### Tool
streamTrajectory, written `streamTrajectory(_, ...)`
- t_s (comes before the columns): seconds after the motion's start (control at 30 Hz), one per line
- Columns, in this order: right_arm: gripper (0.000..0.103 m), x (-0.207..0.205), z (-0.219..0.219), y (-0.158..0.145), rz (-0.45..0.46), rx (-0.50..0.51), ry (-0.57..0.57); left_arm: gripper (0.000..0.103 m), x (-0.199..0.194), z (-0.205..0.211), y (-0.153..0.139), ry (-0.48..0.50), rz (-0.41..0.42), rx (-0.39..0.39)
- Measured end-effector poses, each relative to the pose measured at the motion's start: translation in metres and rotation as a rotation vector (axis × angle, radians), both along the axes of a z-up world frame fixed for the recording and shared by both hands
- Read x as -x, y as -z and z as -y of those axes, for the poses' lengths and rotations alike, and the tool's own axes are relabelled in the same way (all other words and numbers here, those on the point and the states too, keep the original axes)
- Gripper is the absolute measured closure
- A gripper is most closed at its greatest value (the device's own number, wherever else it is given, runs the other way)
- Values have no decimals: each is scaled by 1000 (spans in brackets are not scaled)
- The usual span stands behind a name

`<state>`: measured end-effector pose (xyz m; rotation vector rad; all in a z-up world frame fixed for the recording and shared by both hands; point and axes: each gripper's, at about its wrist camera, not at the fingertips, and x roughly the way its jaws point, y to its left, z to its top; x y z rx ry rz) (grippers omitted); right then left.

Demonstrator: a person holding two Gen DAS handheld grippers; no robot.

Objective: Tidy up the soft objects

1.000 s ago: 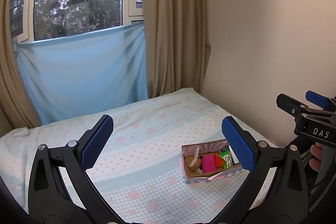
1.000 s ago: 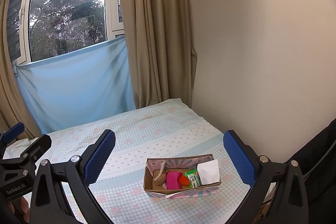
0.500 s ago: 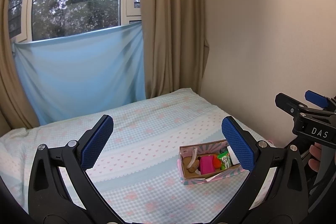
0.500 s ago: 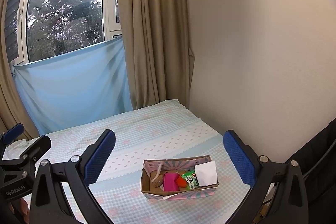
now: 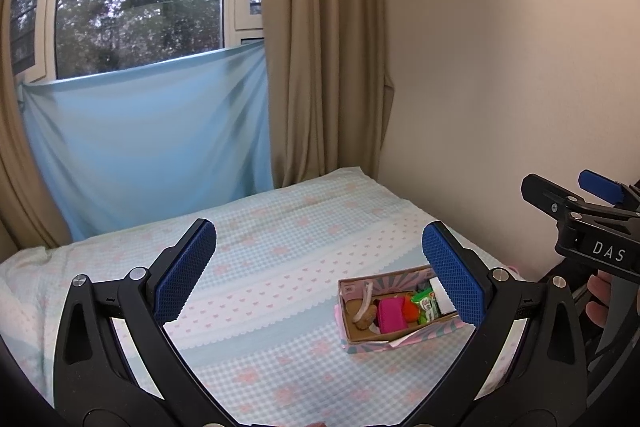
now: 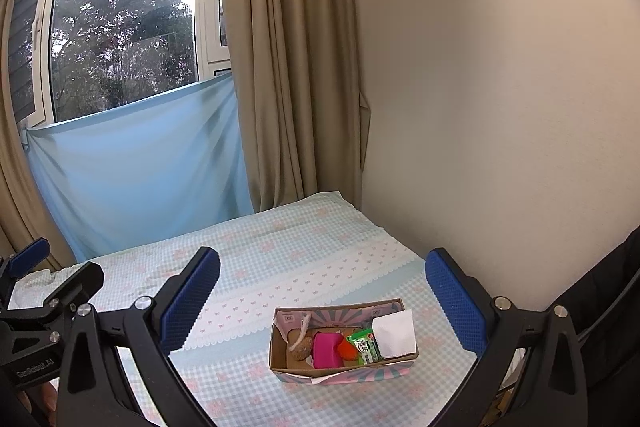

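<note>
A shallow cardboard box (image 6: 343, 343) sits on a bed (image 6: 280, 259) covered with a pale blue checked sheet with pink prints, near the bed's right-hand edge and the cream wall (image 6: 500, 107). Its long axis runs roughly left to right across the right wrist view, slightly tilted, with the far long wall printed in pink and teal stripes.

Inside, from left to right, lie a brown plush piece with a pale strap (image 6: 302, 345), a magenta soft block (image 6: 327, 349), a small orange-red item (image 6: 346, 350), a green printed packet (image 6: 365, 347) and a white folded tissue or cloth (image 6: 394, 335) leaning on the right end. What the brown and orange pieces are cannot be made out.

The left gripper (image 5: 320, 273) hangs above the bed with its blue ribbed pads wide apart and nothing between them. In its own view its right finger (image 5: 452, 279) covers the right end of the box (image 5: 384, 311), hiding the white piece. The right gripper (image 6: 323, 301) is likewise spread wide and empty, the box lying below and between its fingers without touching them.

Each gripper appears cut off at the edge of the other's view. Part of a hand (image 5: 598, 297) shows beneath the right one. A light blue cloth (image 6: 136, 167) hangs across the lower window (image 6: 120, 27), beside beige curtains (image 6: 296, 67).
</note>
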<state>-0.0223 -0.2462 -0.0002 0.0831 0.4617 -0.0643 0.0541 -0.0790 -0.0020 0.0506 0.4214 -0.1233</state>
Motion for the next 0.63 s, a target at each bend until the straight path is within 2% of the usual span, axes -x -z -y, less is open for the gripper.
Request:
streamTrajectory(0.37,1,-2,0,-2,9,-11,3,0,4,6,-4,12,50,-23)
streamTrajectory(0.63,1,-9,-1,1,-11,-16,3,0,0,9,-1,9,46,-25)
